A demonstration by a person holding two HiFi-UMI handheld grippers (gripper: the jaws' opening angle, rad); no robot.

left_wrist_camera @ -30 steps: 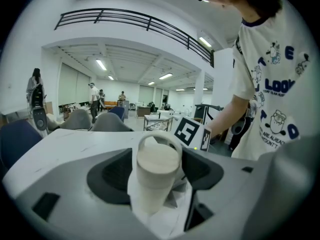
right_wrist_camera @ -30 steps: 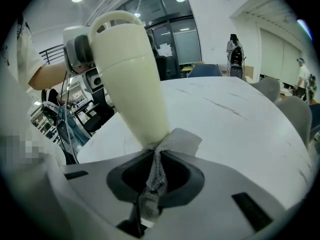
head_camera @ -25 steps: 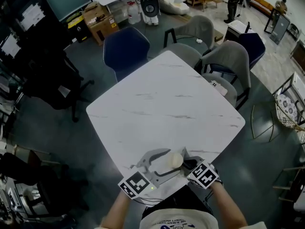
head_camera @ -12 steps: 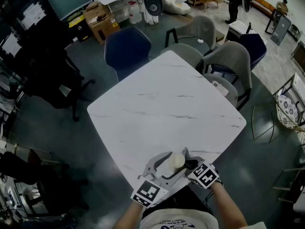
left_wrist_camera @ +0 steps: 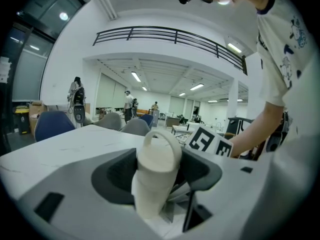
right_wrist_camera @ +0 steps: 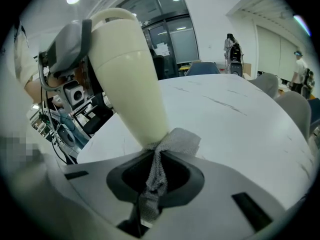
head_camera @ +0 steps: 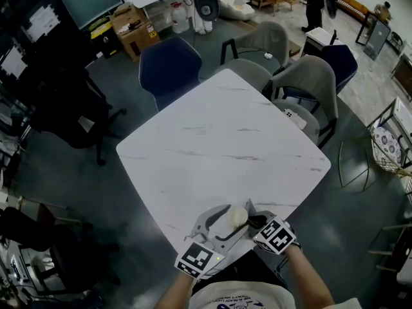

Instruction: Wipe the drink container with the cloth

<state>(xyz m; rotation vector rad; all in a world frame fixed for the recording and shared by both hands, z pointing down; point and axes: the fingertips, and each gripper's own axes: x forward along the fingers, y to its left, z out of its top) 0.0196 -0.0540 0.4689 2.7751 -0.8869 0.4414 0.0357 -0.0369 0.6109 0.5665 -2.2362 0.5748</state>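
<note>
A cream drink container [head_camera: 235, 217] with a loop handle on its lid is held tilted above the near corner of the white marble table [head_camera: 219, 140]. My left gripper [head_camera: 219, 221] is shut on the container [left_wrist_camera: 152, 176] near its lid end. My right gripper [head_camera: 256, 223] is shut on a grey mesh cloth [right_wrist_camera: 159, 169], which presses against the container [right_wrist_camera: 131, 76] at its lower end. In the right gripper view the left gripper's grey jaw clasps the container's top.
Grey and blue chairs [head_camera: 168, 63] ring the table's far sides. A black office chair [head_camera: 71, 118] stands at the left. Cardboard boxes [head_camera: 134, 28] and a wire basket [head_camera: 386, 148] sit on the floor farther off. People stand in the far background.
My left gripper has swung rightward under the container, and the container has turned more end-on to the head view. The right gripper has stayed in place with the cloth.
</note>
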